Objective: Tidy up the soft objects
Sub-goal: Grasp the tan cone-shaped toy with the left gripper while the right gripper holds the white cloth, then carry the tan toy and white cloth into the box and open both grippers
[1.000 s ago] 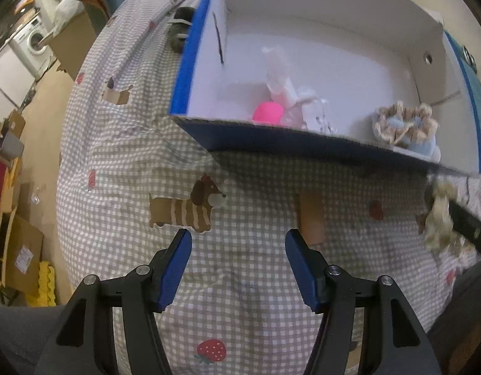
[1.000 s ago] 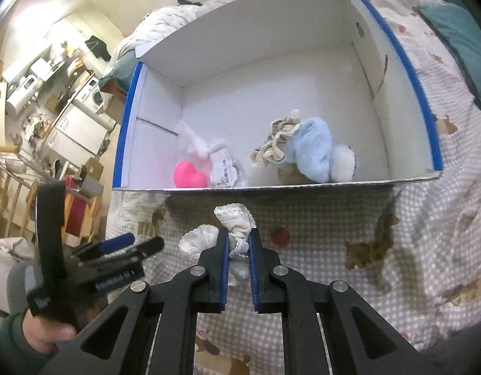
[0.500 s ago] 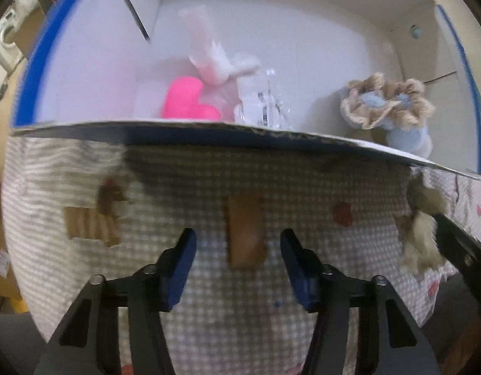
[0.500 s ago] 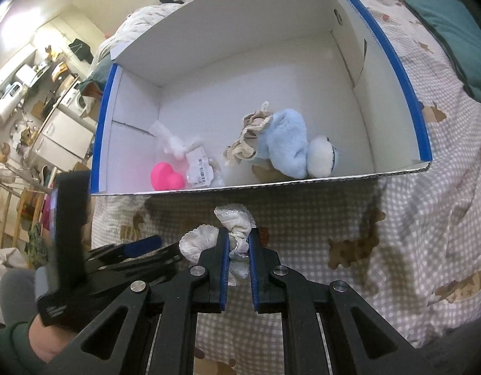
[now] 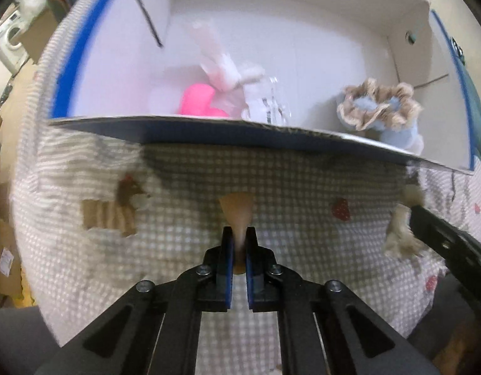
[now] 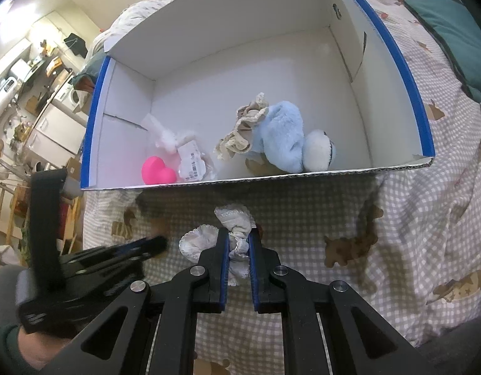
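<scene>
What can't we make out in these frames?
- Left wrist: brown piece pinched by the left gripper, jaws just closed on it, is blurred; loose item or sheet print, unclear.
- Left wrist: box's near wall hides the blue plush's lower half.
- Right wrist: right gripper covers the clamped white cloth's middle.

The box (image 6: 397, 72) stands open-topped on the bed (image 6: 428, 218), so entry from above is free — only its near wall (image 6: 271, 177) rises between the grippers and the inside. Within, the far half of the floor lies bare. Along the near wall, a pink heart (image 6: 157, 171) and a pale bagged toy (image 6: 190, 159) fill the left corner, a blue plush (image 6: 284, 142) with a beige frill (image 6: 245, 128) the middle — the right corner stays open.
</scene>
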Available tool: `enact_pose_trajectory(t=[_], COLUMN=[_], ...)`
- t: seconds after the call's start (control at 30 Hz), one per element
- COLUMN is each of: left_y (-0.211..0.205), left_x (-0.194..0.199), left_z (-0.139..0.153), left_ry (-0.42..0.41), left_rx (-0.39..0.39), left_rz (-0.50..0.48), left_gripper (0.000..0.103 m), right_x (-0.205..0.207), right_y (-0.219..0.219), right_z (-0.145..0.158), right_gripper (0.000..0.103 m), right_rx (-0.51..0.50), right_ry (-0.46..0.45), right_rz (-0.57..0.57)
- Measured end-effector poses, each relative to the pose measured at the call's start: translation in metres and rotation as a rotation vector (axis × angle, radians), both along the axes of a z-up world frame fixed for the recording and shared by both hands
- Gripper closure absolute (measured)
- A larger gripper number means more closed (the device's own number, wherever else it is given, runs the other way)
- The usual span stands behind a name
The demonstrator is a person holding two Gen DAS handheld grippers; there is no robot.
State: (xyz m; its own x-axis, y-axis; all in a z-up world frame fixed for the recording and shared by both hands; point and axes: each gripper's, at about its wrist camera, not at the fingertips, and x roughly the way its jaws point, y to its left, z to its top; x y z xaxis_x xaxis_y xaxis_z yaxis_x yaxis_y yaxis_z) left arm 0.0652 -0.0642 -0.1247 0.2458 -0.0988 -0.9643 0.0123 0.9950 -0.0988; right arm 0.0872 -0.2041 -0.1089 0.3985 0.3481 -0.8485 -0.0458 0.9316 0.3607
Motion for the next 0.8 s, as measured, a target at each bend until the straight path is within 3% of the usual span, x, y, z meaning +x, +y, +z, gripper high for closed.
enact_pose_trajectory(t=[0.2,0.4,0.63,0.8], left_y=[0.014,0.033,0.039,0.038], left_x=[-0.023,-0.055,-0.045,-0.026], left_z=[0.038,0.057,0.089,0.107], left_ry=[-0.068,-0.117,-0.232,-0.272], left_rx=[0.003,-0.003,0.007,0.01], left_rz=[0.041,0.058,0.067,0.052], left_gripper=[0.097,0.097,0.097,0.097], right_x=[-0.003,-0.013,-0.029,-0.022], right_y=[0.007,0.016,0.017,0.016], right_z=[0.002,0.015,0.054,0.067], right_gripper=[0.09,0.09,0.09,0.09], right_rx=[-0.026,-0.032,0.02,0.007], right_ry=[-0.015,-0.068,-0.268,-0.332], right_rz=[0.018,0.057,0.084,0.076])
